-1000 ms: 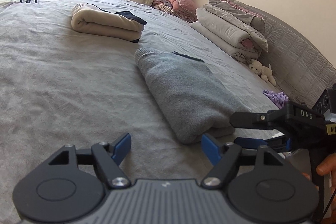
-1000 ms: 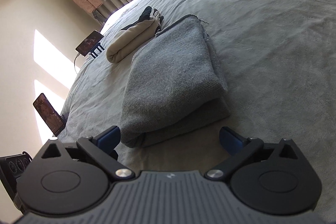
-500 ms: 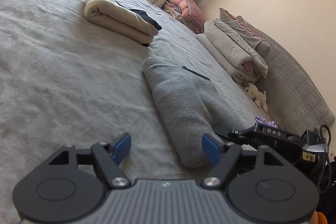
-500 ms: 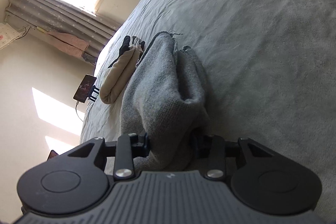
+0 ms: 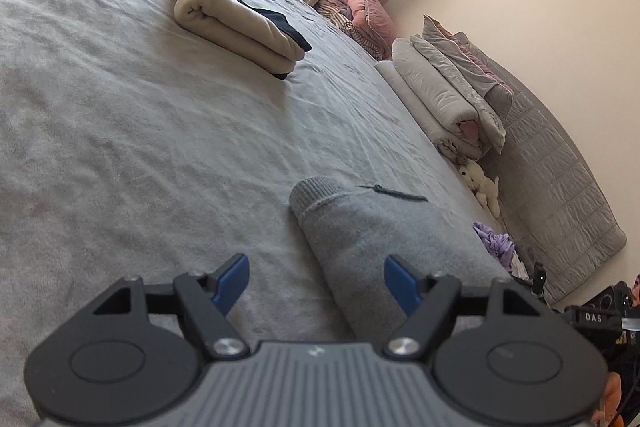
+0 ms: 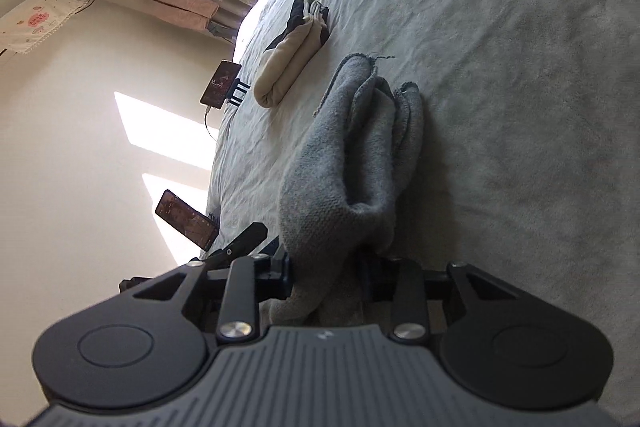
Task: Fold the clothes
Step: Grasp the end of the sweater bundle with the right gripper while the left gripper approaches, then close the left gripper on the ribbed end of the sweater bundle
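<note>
A folded grey sweater (image 5: 360, 247) lies on the grey bed (image 5: 120, 147), close in front of both tools. My right gripper (image 6: 326, 267) has its jaws closing on the near end of the sweater (image 6: 348, 155). The pads press the bunched cloth from both sides, and that end is raised off the bed. My left gripper (image 5: 316, 279) stands open just left of the sweater's near end, its blue pads touching nothing. One of its black fingers (image 6: 244, 239) shows at the lower left of the right wrist view.
A folded beige garment (image 5: 240, 27) over something dark lies farther up the bed. Stacked quilts (image 5: 440, 95), a white plush toy (image 5: 480, 183) and purple cloth (image 5: 496, 239) line the right side. Two phones on stands (image 6: 220, 83) (image 6: 186, 215) stand at the left bed edge.
The right gripper went from wide open to clamped on the sweater's near end, and the cloth bunched up and rose. Both views rolled. The left gripper stayed open.
</note>
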Demonstrator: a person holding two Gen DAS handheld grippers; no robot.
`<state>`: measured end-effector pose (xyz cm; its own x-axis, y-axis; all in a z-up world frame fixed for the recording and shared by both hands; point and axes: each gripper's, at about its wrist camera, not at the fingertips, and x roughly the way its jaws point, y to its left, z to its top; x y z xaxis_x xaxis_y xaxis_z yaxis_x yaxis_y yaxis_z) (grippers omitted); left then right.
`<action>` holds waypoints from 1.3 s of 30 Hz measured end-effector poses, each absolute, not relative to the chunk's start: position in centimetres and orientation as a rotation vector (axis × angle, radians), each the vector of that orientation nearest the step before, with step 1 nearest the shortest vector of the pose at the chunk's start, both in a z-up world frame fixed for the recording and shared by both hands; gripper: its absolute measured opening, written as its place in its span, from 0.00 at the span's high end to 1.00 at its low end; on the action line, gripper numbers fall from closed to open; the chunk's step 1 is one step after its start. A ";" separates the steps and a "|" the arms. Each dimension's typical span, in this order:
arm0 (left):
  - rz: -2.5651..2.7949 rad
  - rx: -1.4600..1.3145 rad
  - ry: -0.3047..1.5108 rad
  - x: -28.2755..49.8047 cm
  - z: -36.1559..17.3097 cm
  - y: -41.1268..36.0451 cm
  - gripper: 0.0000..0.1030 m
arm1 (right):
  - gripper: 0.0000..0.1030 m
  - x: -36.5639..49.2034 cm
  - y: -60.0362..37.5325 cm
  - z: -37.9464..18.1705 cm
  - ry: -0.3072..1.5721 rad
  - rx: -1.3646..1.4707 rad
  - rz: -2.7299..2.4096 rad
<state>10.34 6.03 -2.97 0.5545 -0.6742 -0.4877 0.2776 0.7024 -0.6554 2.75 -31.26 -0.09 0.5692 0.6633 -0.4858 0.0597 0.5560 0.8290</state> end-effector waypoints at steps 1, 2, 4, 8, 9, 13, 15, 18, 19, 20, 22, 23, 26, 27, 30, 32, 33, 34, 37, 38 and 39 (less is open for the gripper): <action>-0.600 -0.551 0.800 10.2 -2.8 6.0 0.27 | 0.66 2.1 -31.6 0.1 0.931 0.914 0.428; -0.603 -0.548 0.801 10.1 -2.6 5.9 0.27 | 0.66 1.6 -32.0 0.2 0.942 0.901 0.431; -0.611 -0.534 0.805 9.9 -2.3 5.6 0.27 | 0.66 0.5 -32.8 0.5 0.960 0.869 0.425; -0.635 -0.508 0.819 10.3 -1.8 4.3 0.27 | 0.67 0.1 -34.5 0.7 0.960 0.827 0.358; -0.648 -0.495 0.825 10.7 -1.7 3.6 0.27 | 0.69 0.2 -34.8 0.8 0.955 0.823 0.341; -0.704 -0.447 0.881 12.6 -1.7 0.3 0.27 | 0.69 0.8 -35.3 0.8 0.936 0.802 0.288; -0.738 -0.430 0.921 13.7 -2.0 -1.4 0.27 | 0.67 1.1 -34.9 0.6 0.944 0.795 0.275; -0.792 -0.421 0.988 14.8 -2.9 -3.1 0.27 | 0.55 0.9 -34.4 0.3 0.949 0.781 0.255; -0.804 -0.418 1.007 15.1 -3.3 -3.6 0.28 | 0.51 0.7 -34.3 0.1 0.950 0.778 0.249; -0.814 -0.410 1.009 15.0 -3.5 -4.0 0.28 | 0.45 0.6 -34.1 -0.1 0.950 0.777 0.245; -0.833 -0.397 1.002 14.5 -3.8 -4.5 0.30 | 0.40 0.3 -33.9 -0.7 0.952 0.770 0.237; -0.843 -0.401 1.001 14.3 -4.0 -4.7 0.31 | 0.40 0.2 -33.7 -1.0 0.950 0.768 0.233; -0.847 -0.443 0.984 13.3 -4.4 -4.3 0.55 | 0.44 0.2 -33.0 -2.2 0.929 0.794 0.220; -0.844 -0.462 0.975 13.0 -4.5 -4.0 0.65 | 0.53 0.2 -32.9 -2.5 0.919 0.804 0.219; -0.811 -0.510 0.940 12.0 -4.4 -2.8 0.73 | 0.57 0.4 -32.6 -2.0 0.880 0.800 0.243; -0.773 -0.508 0.912 11.2 -3.7 -1.8 0.74 | 0.59 0.9 -32.4 -1.0 0.856 0.774 0.263; -0.753 -0.506 0.897 10.8 -3.2 -1.3 0.74 | 0.60 1.2 -32.2 -0.5 0.847 0.763 0.270; -0.722 -0.506 0.877 10.2 -2.5 -0.5 0.74 | 0.60 1.6 -32.0 0.0 0.838 0.749 0.279; -0.624 -0.518 0.819 8.7 -0.6 2.2 0.74 | 0.63 3.7 -30.8 1.0 0.841 0.738 0.339; -0.598 -0.527 0.807 8.3 -0.2 3.0 0.74 | 0.64 4.6 -30.2 1.2 0.847 0.733 0.364; -0.568 -0.533 0.794 7.8 0.1 3.9 0.74 | 0.64 5.4 -29.5 1.4 0.853 0.727 0.391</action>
<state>7.85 3.88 0.12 0.5709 -0.6486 -0.5034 0.2673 0.7266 -0.6330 5.38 -29.52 1.38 0.6093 0.5804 -0.5403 -0.0301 0.6978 0.7156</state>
